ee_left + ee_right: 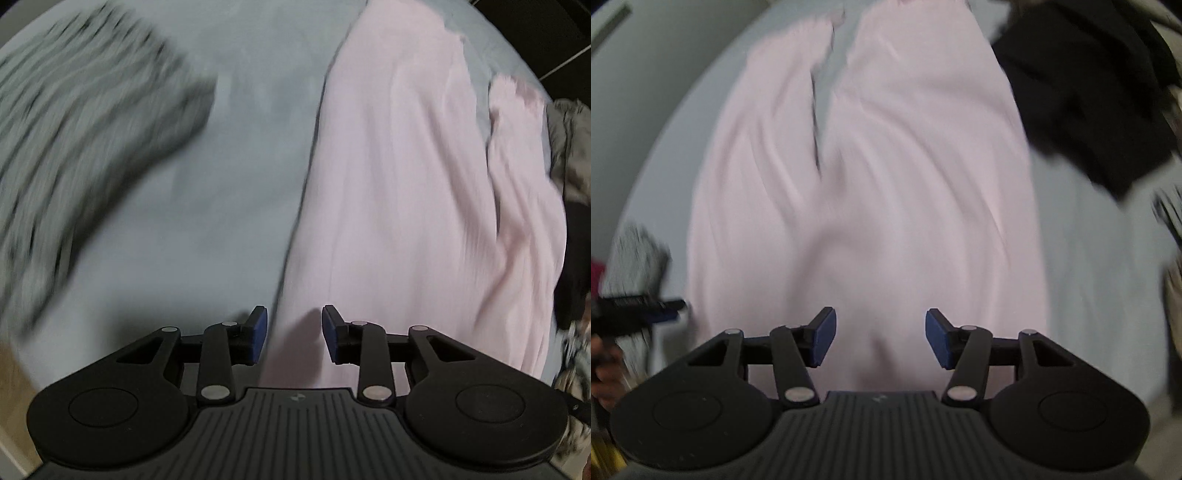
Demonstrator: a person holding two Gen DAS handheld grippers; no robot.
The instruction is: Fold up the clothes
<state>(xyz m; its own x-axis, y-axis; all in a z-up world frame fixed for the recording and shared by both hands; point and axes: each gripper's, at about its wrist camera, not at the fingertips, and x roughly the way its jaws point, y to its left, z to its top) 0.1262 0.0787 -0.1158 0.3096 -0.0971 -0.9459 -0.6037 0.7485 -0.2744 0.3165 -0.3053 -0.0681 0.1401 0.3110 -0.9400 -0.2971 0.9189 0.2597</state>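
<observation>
Grey sheet (236,155) covers the work surface and fills most of both wrist views. Both frames are motion-blurred.

Pink garment (399,192), the largest item, lies spread flat on the sheet. In the right wrist view it runs from near to far, splitting at the far end into two lobes with a strip of sheet between them; whether these are legs or sleeves cannot be told. In the left wrist view it occupies the right half, its left edge running diagonally from the near centre to the far right.

Grey striped garment (85,147) sits on the sheet to the left of the pink one, well apart from it. Black garment (1086,96) lies at the far right, just beside the pink one.

Left gripper (294,336) hangs over the near left edge of the pink garment, jaws parted, no cloth between the blue pads (259,338).

Right gripper (880,338) hangs over the near middle of the pink garment, jaws wider apart, nothing between them.
</observation>
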